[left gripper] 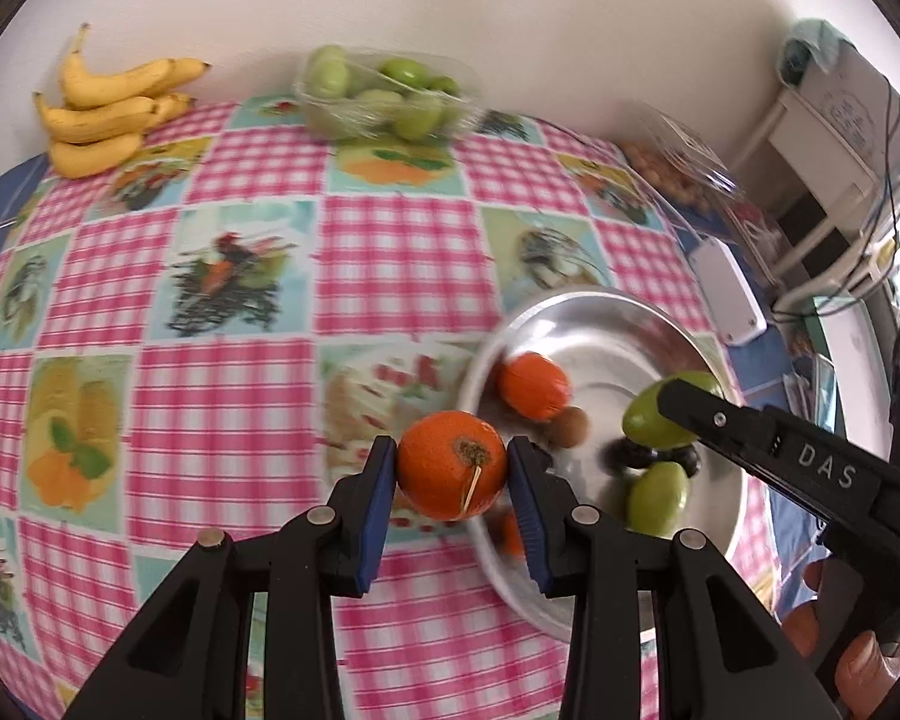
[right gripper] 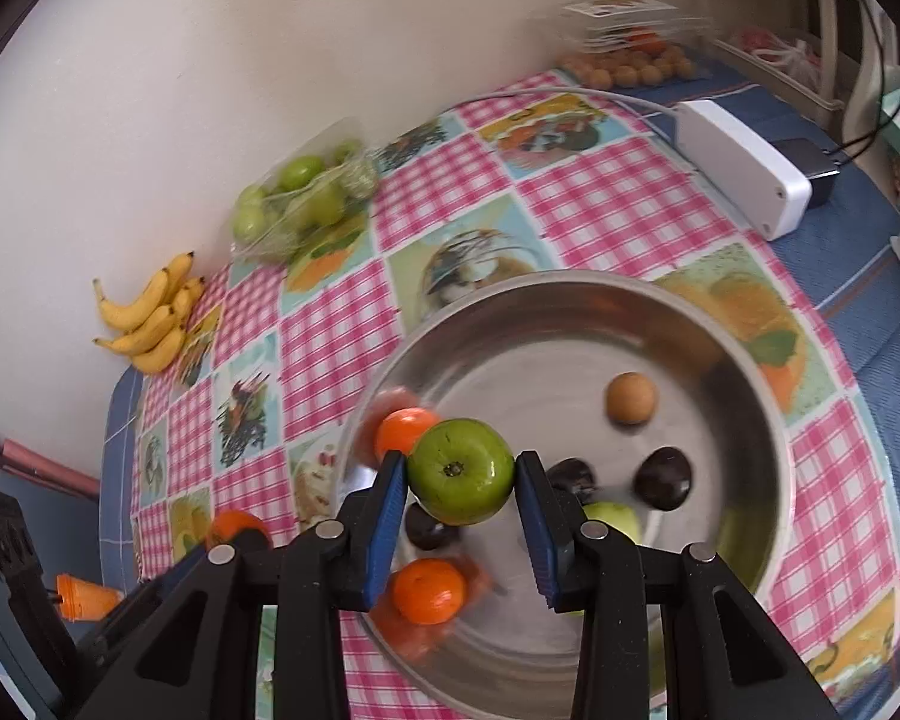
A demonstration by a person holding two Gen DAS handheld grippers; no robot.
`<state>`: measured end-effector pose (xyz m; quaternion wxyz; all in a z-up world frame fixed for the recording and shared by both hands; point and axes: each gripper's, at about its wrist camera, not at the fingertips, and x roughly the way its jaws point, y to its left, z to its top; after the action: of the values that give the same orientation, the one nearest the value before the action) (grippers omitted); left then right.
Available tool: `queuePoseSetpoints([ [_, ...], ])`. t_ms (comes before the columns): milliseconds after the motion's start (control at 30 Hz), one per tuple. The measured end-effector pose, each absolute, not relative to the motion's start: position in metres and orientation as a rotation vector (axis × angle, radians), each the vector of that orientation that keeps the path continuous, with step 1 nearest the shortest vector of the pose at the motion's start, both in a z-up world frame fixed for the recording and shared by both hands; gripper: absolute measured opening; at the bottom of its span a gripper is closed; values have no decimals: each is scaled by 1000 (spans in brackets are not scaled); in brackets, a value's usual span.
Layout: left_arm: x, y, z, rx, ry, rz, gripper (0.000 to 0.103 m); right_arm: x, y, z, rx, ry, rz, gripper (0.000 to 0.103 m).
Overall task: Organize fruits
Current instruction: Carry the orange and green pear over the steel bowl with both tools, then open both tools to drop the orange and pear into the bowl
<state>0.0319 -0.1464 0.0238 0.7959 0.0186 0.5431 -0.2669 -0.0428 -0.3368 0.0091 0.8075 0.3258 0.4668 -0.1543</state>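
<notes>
Checked pink tablecloth [right gripper: 618,210] with fruit-picture squares, spread below and ahead of the tongs. White plastic box [right gripper: 744,168], corded, far right beyond them. Black adapter [right gripper: 810,171] touching its right end.

We see a cloth [left gripper: 258,312] checked pink and white, with pale blue and green squares bearing fruit prints, over a blue table [right gripper: 858,276]. Upper left, the bananas [left gripper: 114,108] are yellow with dark tips. The bowl [right gripper: 570,324] is silver metal, with dark purple plums [right gripper: 663,477] in it. The left gripper [left gripper: 452,465], black with blue pads, holds an orange [left gripper: 444,462]; the right gripper [right gripper: 460,471] holds a green apple [right gripper: 459,471]. The box [right gripper: 744,168] is white.
</notes>
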Motion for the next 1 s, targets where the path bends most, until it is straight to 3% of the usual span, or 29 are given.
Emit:
queuePoseSetpoints([
  [1000, 22, -183, -5, 139, 1233, -628, 39, -35, -336, -14, 671, 1114, -325, 40],
])
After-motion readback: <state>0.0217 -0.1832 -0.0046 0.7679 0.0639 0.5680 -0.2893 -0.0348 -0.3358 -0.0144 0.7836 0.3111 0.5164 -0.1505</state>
